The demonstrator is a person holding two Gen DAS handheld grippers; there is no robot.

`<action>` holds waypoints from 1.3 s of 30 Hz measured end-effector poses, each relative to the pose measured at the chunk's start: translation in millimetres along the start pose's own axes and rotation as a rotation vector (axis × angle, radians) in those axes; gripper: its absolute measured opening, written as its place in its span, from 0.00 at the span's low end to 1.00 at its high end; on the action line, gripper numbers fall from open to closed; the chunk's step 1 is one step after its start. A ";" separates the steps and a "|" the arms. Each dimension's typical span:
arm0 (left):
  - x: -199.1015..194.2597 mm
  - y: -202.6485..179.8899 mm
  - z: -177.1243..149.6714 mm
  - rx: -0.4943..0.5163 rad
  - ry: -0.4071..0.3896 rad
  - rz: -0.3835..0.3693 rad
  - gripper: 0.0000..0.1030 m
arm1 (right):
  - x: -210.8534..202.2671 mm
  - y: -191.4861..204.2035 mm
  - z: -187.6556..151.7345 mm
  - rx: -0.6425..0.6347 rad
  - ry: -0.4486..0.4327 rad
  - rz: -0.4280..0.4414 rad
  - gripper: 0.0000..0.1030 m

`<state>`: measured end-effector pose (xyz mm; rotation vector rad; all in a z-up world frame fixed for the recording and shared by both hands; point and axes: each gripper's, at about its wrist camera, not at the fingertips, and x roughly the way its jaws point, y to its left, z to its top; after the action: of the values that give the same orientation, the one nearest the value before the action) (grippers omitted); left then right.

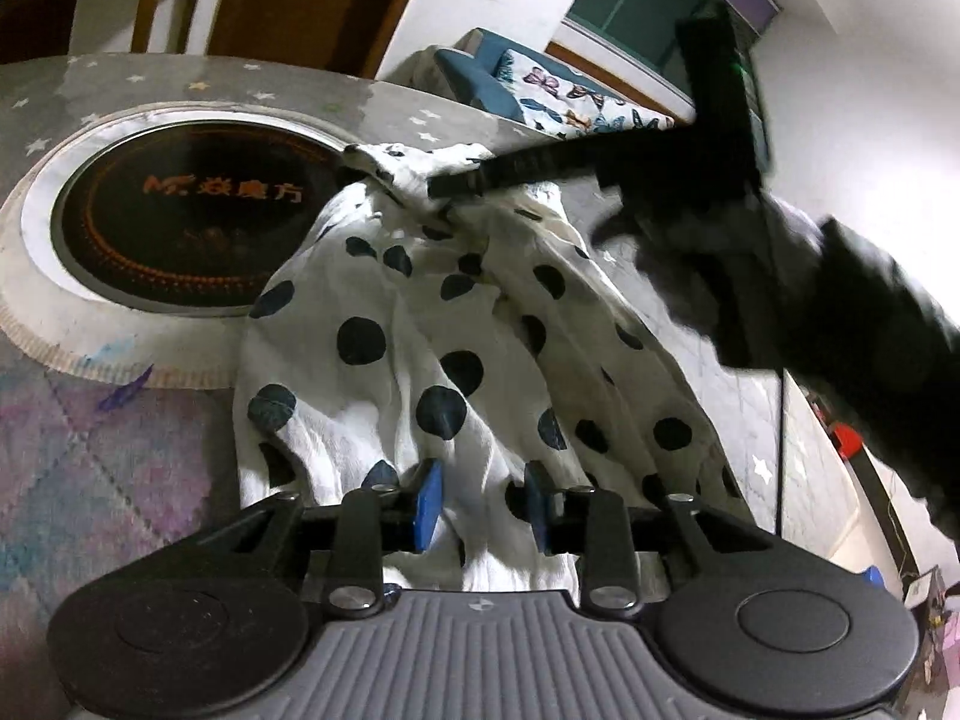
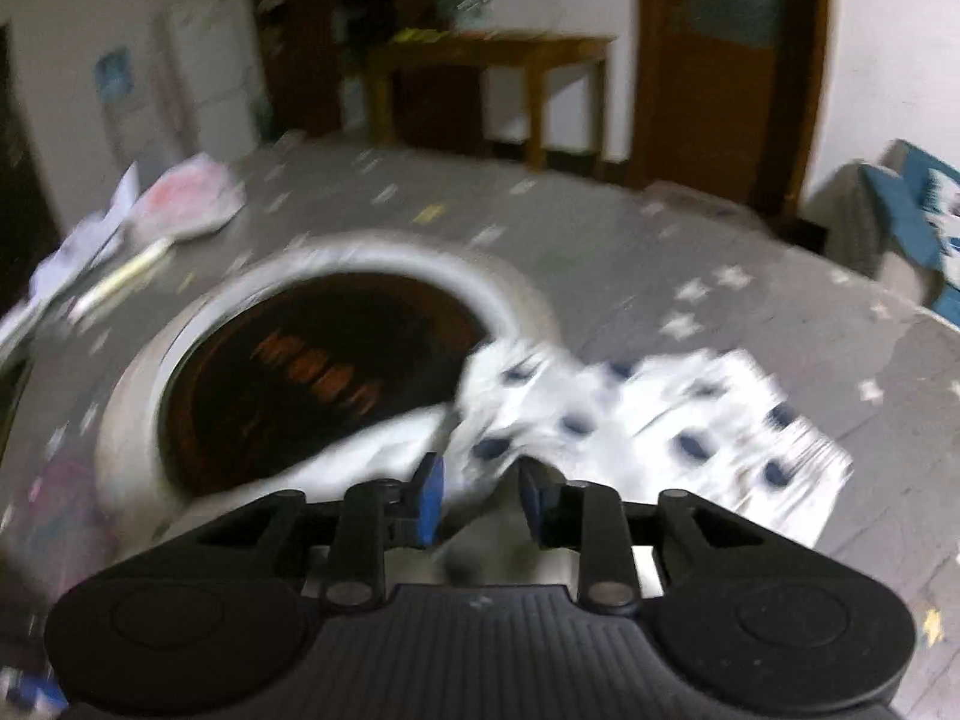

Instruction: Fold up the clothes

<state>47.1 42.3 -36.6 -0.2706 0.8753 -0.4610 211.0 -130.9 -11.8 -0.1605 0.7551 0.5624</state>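
- The table has a grey cover with pale stars and a round dark cooktop set into it.
- The white dotted garment lies crumpled on the table, one edge over the cooktop's rim.
- The left tool stands apart over the cloth, gripping nothing.
- The right tool is also apart, with cloth just ahead.
- A wooden side table, a door and a blue sofa stand beyond.

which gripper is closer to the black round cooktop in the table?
Right. The right gripper reaches the garment's far end, overlapping the cooktop rim. The left gripper sits at the polka-dot garment's near end, farther from the cooktop.
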 end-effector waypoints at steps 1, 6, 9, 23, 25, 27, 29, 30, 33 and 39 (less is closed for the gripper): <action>0.2 0.2 0.0 0.002 0.000 -0.003 0.34 | 0.3 -8.3 4.1 0.027 -0.025 -0.029 0.33; 0.4 4.8 0.3 -0.011 0.001 -0.027 0.34 | 4.6 -54.5 15.2 0.149 -0.057 -0.204 0.33; 0.1 7.2 0.4 -0.014 0.000 -0.039 0.34 | 3.0 -68.9 14.1 0.192 -0.063 -0.289 0.33; 1.9 14.6 2.2 -0.028 -0.002 -0.072 0.34 | -1.9 -121.2 10.4 0.463 -0.108 -0.184 0.46; 2.4 15.2 2.6 -0.026 -0.003 -0.074 0.34 | 3.5 -115.2 6.5 0.394 -0.073 -0.188 0.46; 2.7 16.2 3.1 -0.026 -0.003 -0.077 0.34 | 4.6 -103.9 4.4 0.334 -0.062 -0.162 0.46; 2.8 16.7 3.5 -0.026 -0.002 -0.080 0.34 | 9.4 -93.3 6.5 0.283 -0.046 -0.140 0.46; 2.7 16.7 3.6 -0.026 -0.002 -0.080 0.34 | 13.9 -84.0 9.2 0.245 -0.038 -0.132 0.46; 1.4 16.6 2.4 -0.029 -0.004 -0.082 0.34 | 32.3 -58.9 15.5 0.163 0.001 -0.113 0.46; 1.2 16.9 2.3 -0.031 -0.005 -0.082 0.34 | 46.9 -41.7 13.9 0.084 0.047 -0.188 0.12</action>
<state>54.3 56.5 -43.0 -0.3365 0.8695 -0.5228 269.5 -141.5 -36.4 -0.1650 0.7984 0.3486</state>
